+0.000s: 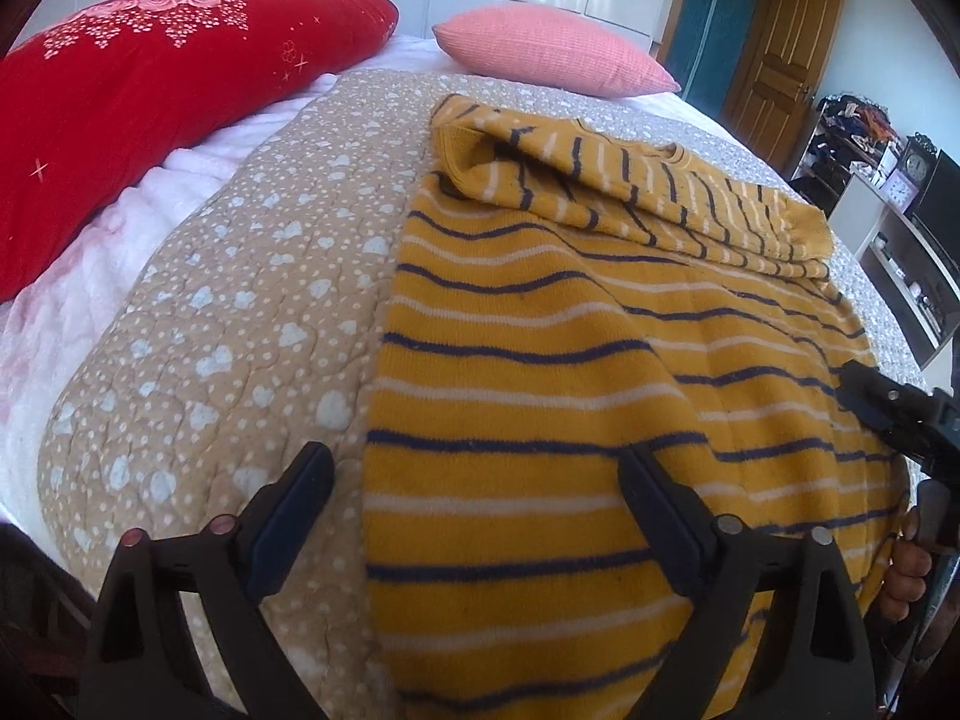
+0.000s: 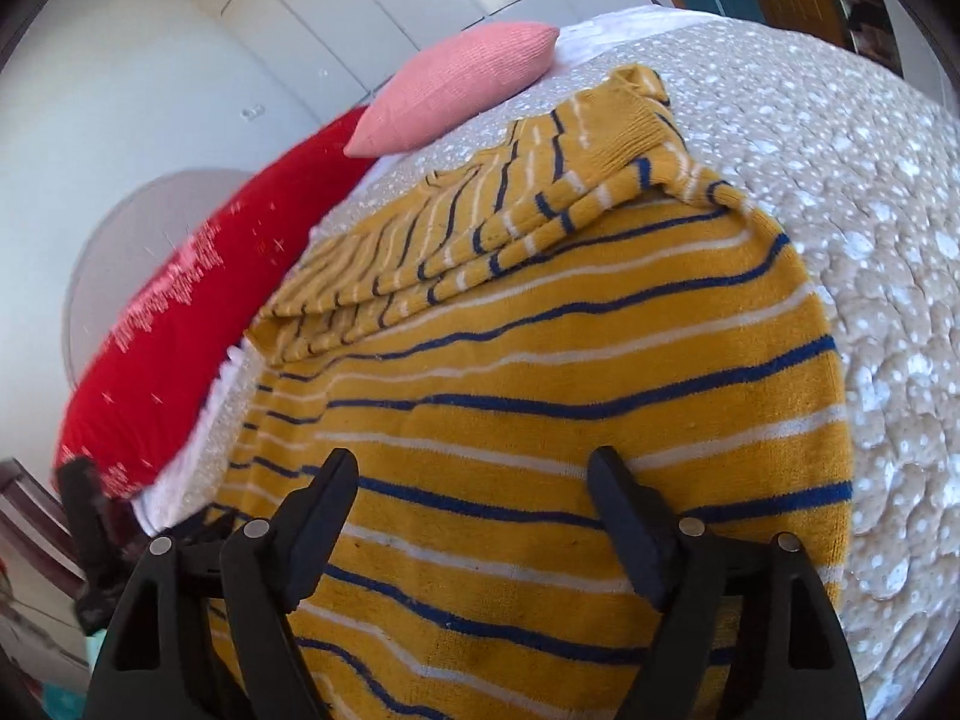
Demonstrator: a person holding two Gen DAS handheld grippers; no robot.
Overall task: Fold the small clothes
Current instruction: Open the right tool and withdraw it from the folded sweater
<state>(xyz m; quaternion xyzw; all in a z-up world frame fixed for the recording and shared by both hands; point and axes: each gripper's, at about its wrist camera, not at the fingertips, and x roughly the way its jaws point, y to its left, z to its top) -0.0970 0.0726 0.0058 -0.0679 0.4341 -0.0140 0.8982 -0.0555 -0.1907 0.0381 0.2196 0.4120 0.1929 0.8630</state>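
— Where's the sweater (image 1: 540,396) lying?

— Flat on the bed, on the beige quilt (image 1: 240,300) with the pale hearts and dots; mustard yellow with navy and white stripes; its body runs from the near edge toward the pillows, and both sleeves (image 1: 660,198) are folded across the chest at the far end, one cuff pointing right.

— And the grippers?

— The left gripper (image 1: 474,516) hangs over the near hem with its jaws wide apart; one finger sits above the bare quilt, the other above the sweater, so they straddle the left edge of the cloth; nothing is between them. The right gripper (image 2: 474,510) is over the near part of the sweater too, jaws likewise spread and holding nothing; both fingers are above the striped knit.

— Are they close together?

— Fairly; from the left camera the right one shows at the sweater's right edge, with the person's hand (image 1: 906,570) on its handle.

— What else is on the bed?

— A big red pillow (image 1: 150,102) with pink flowers at the far left; a smaller pink pillow (image 1: 552,54) just beyond the sweater's collar; a white sheet (image 1: 90,288) under the quilt.
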